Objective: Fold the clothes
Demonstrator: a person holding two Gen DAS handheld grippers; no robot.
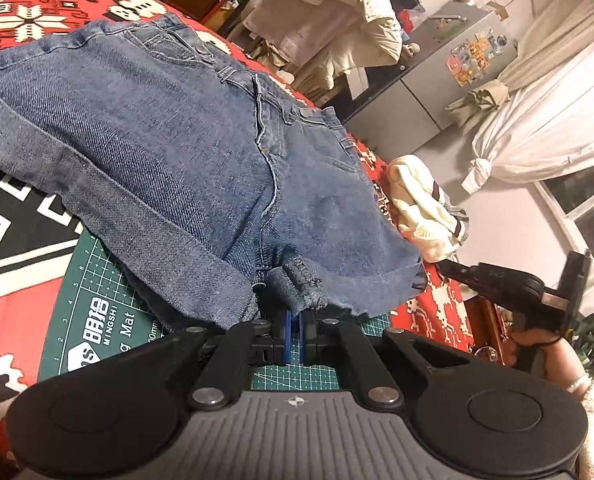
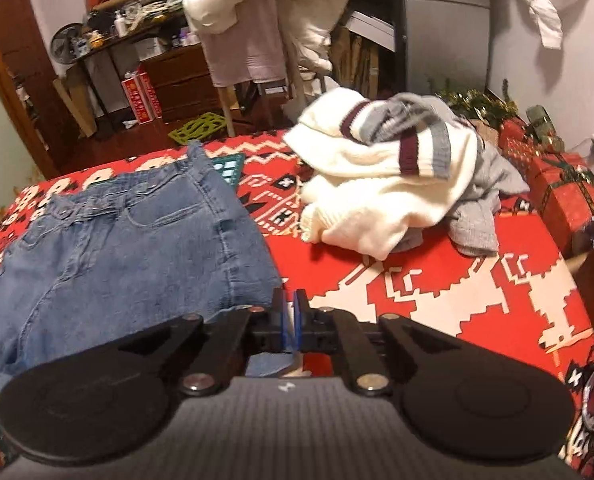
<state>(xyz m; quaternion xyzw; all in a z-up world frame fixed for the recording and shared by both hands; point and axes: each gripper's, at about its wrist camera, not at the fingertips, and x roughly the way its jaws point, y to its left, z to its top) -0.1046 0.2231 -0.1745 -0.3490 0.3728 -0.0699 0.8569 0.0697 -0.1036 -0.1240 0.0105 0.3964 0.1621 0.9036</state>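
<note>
Blue denim shorts [image 1: 185, 152] lie flat, partly on a green cutting mat [image 1: 97, 320], on a red patterned blanket [image 1: 25, 300]. The waistband is at the far side and the leg hems face me. My left gripper [image 1: 296, 330] is shut on the crotch hem at the near edge. In the right wrist view the shorts [image 2: 129, 248] lie to the left. My right gripper [image 2: 291, 310] is shut on the corner of the nearest leg hem, and a scrap of denim shows under the fingers. The right gripper [image 1: 443, 266], held by a hand [image 1: 537, 344], also shows at that hem corner.
A heap of a cream sweater with maroon and grey stripes [image 2: 381, 184] lies on the blanket [image 2: 437, 280] right of the shorts. Red gift boxes [image 2: 565, 196] line the right edge. Beyond the bed stand a chair draped with clothes [image 2: 265, 20] and a grey fridge [image 1: 429, 76].
</note>
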